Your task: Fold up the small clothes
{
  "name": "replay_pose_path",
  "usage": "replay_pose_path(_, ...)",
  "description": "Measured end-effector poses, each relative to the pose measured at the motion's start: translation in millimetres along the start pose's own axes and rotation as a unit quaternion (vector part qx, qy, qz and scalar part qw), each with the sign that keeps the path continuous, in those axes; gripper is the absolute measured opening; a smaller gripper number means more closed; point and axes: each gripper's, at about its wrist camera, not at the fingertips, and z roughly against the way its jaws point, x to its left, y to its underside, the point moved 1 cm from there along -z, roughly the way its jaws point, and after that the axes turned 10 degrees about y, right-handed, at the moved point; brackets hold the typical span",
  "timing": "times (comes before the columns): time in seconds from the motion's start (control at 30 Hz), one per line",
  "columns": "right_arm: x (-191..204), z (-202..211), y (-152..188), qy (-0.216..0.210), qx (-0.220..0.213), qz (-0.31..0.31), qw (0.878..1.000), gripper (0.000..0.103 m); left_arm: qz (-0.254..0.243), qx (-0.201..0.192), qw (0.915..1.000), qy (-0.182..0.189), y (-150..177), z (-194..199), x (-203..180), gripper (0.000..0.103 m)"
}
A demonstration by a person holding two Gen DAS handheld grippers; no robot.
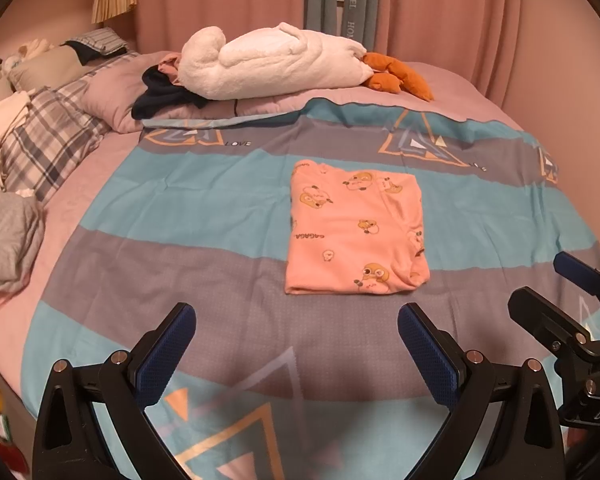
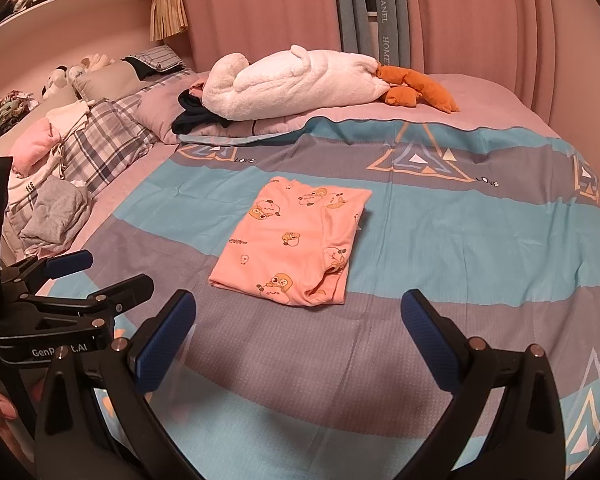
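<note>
A small pink garment with cartoon prints (image 1: pixel 356 230) (image 2: pixel 290 240) lies folded into a neat rectangle on the blue and grey striped bedspread (image 1: pixel 180 208) (image 2: pixel 480 248). My left gripper (image 1: pixel 296 344) hovers open just in front of it, a little to its left, with nothing between the blue pads. My right gripper (image 2: pixel 298 340) is open too, in front of the garment, holding nothing. The right gripper also shows at the right edge of the left wrist view (image 1: pixel 540 284), and the left gripper at the left edge of the right wrist view (image 2: pixel 116 272).
A big white plush goose (image 1: pixel 272 60) (image 2: pixel 300 80) with orange feet lies across the far side of the bed. Plaid pillows (image 1: pixel 48 148), a dark garment (image 1: pixel 160 96) and a grey clothes pile (image 2: pixel 56 216) crowd the left side. Pink curtains (image 2: pixel 260 8) hang behind.
</note>
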Motion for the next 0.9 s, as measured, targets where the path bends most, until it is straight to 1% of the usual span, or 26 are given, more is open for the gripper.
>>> replay_pose_path(0.9,2.6,-0.6,-0.3,0.001,0.000,0.003,1.000,0.103,-0.005,0.001,1.0000,0.000,-0.7,0.9,0.5,0.100)
